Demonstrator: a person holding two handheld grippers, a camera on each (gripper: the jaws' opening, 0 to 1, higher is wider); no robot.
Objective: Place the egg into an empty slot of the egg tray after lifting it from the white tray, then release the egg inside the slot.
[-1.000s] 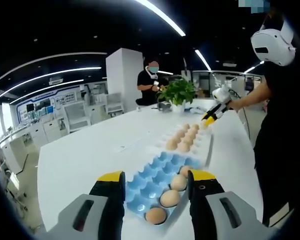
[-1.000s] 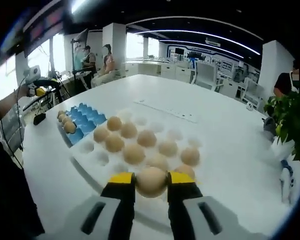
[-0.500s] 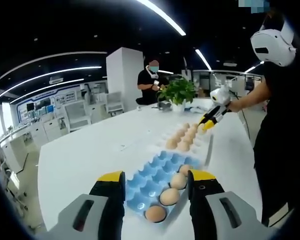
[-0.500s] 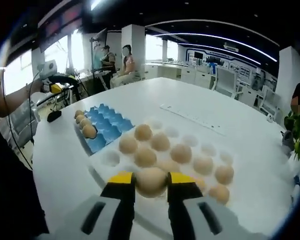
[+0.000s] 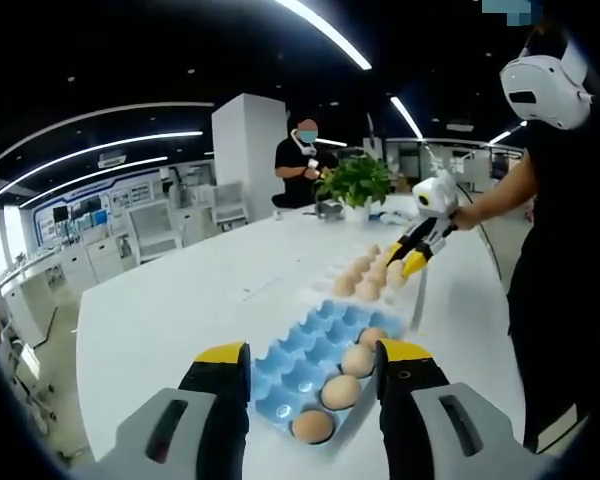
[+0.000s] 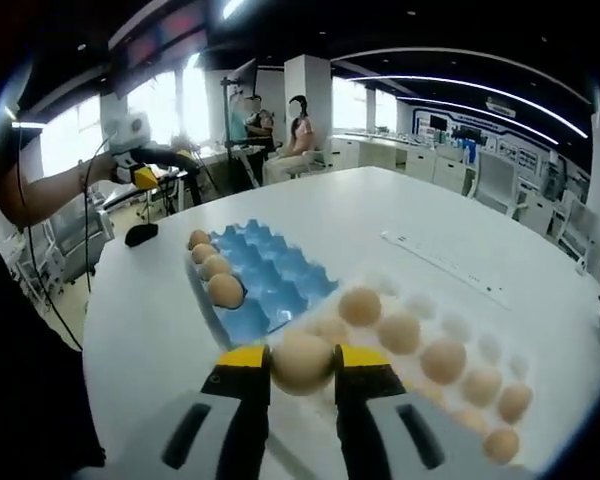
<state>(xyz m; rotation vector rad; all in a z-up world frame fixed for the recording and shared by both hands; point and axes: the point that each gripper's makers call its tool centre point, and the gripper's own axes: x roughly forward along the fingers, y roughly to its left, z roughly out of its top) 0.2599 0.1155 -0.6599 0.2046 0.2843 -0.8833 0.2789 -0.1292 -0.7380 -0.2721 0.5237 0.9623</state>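
My right gripper is shut on a tan egg, held in the air over the near end of the white tray, which carries several eggs. Beyond it lies the blue egg tray with several eggs along its left edge. In the left gripper view the blue egg tray sits just past my open left gripper, whose jaws are empty. The white tray lies farther off, and the right gripper hovers over it.
A potted green plant stands at the far end of the white table. A person in black stands behind it. The left gripper hangs beyond the table edge, by a black mouse-like object. Chairs and desks fill the room.
My right gripper has carried the egg from the far end of the white tray toward the blue egg tray, which now looms nearer. The left gripper has stayed put.
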